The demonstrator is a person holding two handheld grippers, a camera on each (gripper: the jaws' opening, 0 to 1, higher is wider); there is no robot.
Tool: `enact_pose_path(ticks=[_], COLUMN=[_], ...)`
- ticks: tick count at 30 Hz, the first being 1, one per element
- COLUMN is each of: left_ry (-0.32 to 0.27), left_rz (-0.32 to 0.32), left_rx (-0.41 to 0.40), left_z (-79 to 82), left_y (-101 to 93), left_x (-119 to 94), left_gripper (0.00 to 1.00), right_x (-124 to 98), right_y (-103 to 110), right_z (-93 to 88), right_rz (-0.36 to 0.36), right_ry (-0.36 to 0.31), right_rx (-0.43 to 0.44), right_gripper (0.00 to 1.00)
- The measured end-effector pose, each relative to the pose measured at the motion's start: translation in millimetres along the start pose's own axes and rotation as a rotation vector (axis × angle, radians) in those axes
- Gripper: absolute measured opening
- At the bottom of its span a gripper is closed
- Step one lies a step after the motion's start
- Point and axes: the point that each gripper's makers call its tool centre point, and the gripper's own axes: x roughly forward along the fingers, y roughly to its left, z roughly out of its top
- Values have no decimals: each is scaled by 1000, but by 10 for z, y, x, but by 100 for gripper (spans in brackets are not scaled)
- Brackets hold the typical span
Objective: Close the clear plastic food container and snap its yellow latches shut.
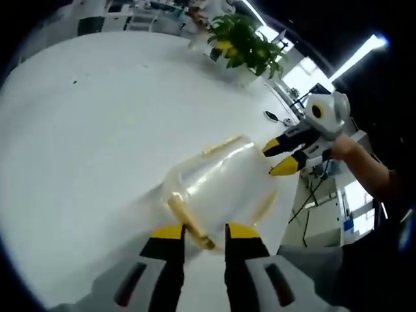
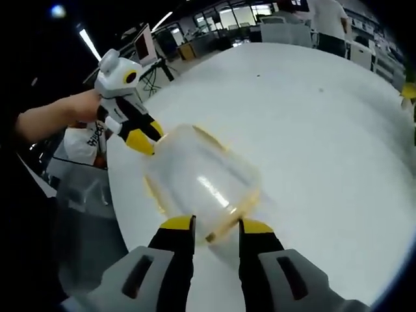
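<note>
A clear plastic food container [image 1: 221,185] with yellow latches stands on the white table [image 1: 97,117], close to its edge. In the left gripper view my left gripper [image 1: 205,233] is open, and the near yellow latch [image 1: 192,226] lies between its yellow tips. My right gripper [image 1: 281,158] comes in from the right, its tips apart at the container's far side. In the right gripper view the container [image 2: 195,175] is just ahead. My right gripper [image 2: 217,227] is open around a yellow latch [image 2: 221,229], and the left gripper [image 2: 142,138] touches the container's opposite side.
A potted green plant [image 1: 244,42] stands at the table's far side. The table edge [image 2: 120,214] runs close beside the container, with floor and equipment beyond. A person [image 2: 328,23] stands far behind the table. A hand [image 2: 71,107] holds the left gripper.
</note>
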Motion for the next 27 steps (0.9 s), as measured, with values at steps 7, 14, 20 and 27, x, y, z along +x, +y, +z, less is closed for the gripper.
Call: enact_pose_path(ticks=[7,14,20,27], left_ry=[-17,-24,-30,-76], left_rz=[69,145,188,225], left_rx=[119,269,348,559], left_z=[43,82,117,290], left_y=[-7,-34,-38,-184], left_x=[-28,-48,-67,-115], left_gripper=[18,20,21,23], right_x=[7,15,10,-27], right_y=[-11,-8,-19,-21], right_z=[14,49,65,153], right_rz=[-43,-69,-98,-129], right_ry=[27,59,66,74], right_rx=[-91,-192,-268,-424], right_gripper=[25,27,29,25])
